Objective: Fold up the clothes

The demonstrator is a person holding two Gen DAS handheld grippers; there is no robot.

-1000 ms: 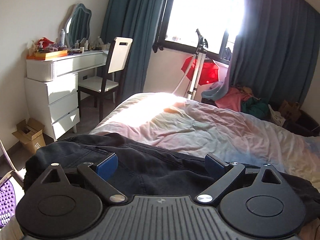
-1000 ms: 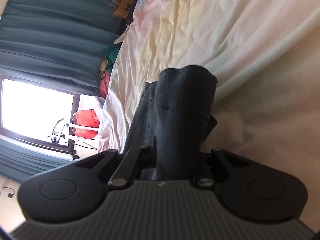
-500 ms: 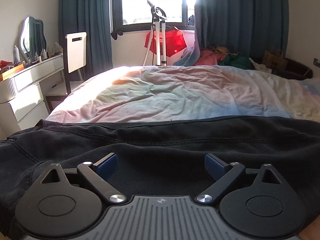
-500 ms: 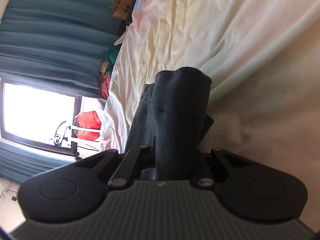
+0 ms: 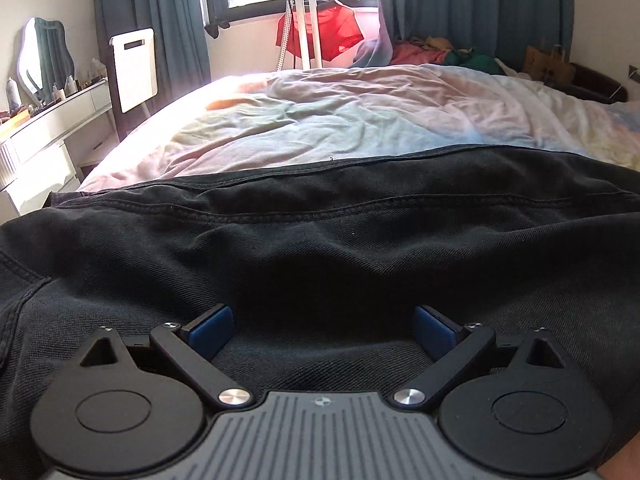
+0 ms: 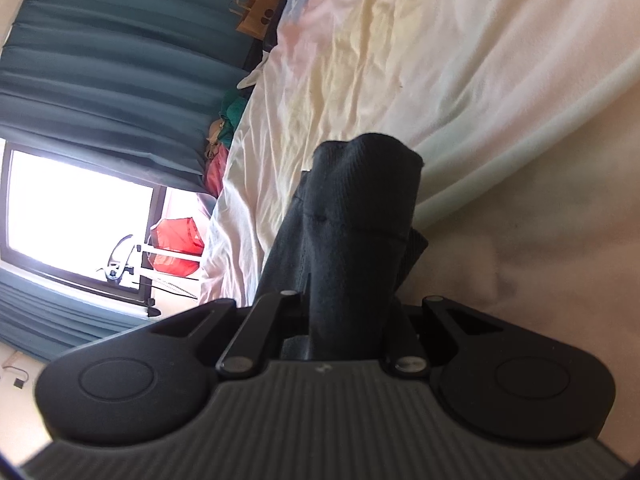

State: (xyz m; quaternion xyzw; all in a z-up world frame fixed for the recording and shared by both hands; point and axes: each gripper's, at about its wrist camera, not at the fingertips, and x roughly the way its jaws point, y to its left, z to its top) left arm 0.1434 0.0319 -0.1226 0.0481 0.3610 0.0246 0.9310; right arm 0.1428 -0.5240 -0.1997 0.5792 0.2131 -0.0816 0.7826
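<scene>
A black denim garment (image 5: pixel 320 232) lies spread across the near edge of the bed, a stitched seam running left to right. My left gripper (image 5: pixel 322 326) is open just above the cloth, blue pads wide apart, holding nothing. In the right wrist view, rolled sideways, my right gripper (image 6: pixel 352 320) is shut on a bunched end of the black garment (image 6: pixel 360 216), which sticks up between the hidden fingertips over the bed.
The bed (image 5: pixel 360 112) has a rumpled pastel sheet. A white dresser with mirror (image 5: pixel 44 120) and a chair (image 5: pixel 134 68) stand at left. A garment steamer with red cloth (image 5: pixel 308 24), a clothes pile (image 5: pixel 432 50) and teal curtains (image 6: pixel 100 60) are at the window.
The left gripper has dropped lower and closer to the black garment, which now fills more of its view. The right gripper keeps its hold and has hardly moved.
</scene>
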